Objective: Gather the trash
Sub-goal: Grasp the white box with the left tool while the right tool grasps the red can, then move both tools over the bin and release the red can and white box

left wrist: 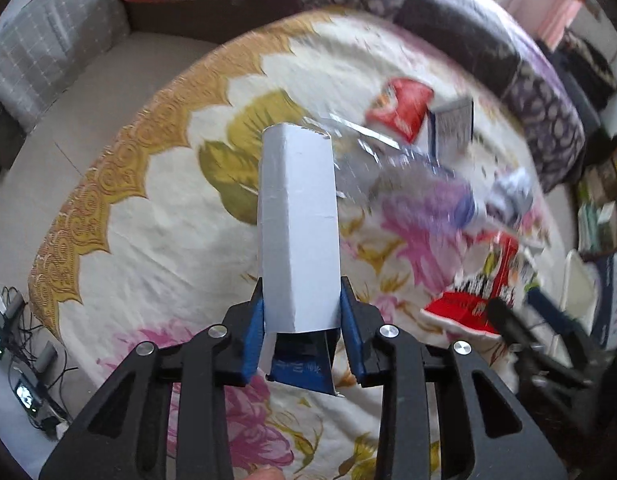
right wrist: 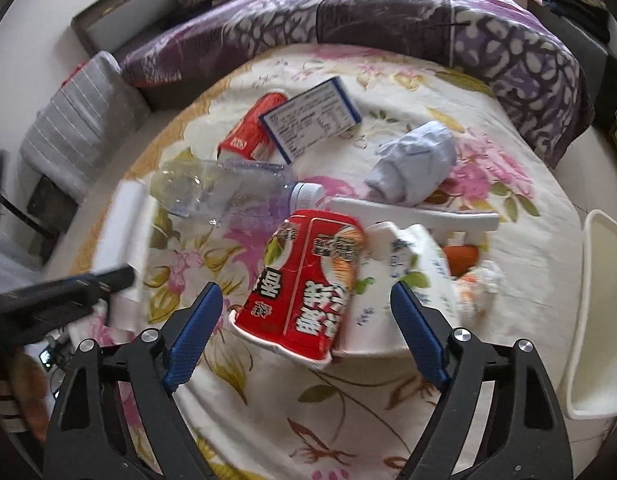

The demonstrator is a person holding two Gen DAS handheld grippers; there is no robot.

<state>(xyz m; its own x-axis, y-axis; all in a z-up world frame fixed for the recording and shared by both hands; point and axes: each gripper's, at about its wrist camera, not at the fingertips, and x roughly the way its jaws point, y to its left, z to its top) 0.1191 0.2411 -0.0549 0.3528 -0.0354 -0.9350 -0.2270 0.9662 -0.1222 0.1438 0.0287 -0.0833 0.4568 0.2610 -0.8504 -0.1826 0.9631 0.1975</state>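
Note:
In the left wrist view my left gripper [left wrist: 302,300] is shut on a long white carton [left wrist: 296,220], with a blue pad pressed on each side; the carton juts forward above the floral bedsheet [left wrist: 168,220]. In the right wrist view my right gripper [right wrist: 304,292] stands open around a red instant-noodle cup [right wrist: 304,280] lying on its side, and neither pad touches it. Beyond lie a crushed clear bottle [right wrist: 228,188], a second red cup [right wrist: 252,132], a blue-edged box [right wrist: 312,120] and crumpled paper [right wrist: 416,164]. The held carton [right wrist: 124,232] shows at the left.
A white printed packet [right wrist: 412,280] lies against the red cup's right side, with something orange [right wrist: 462,256] behind it. A white bin [right wrist: 604,312] stands off the bed's right edge. A purple quilt [right wrist: 388,16] runs along the far side, and a grey pillow [right wrist: 76,120] lies at the left.

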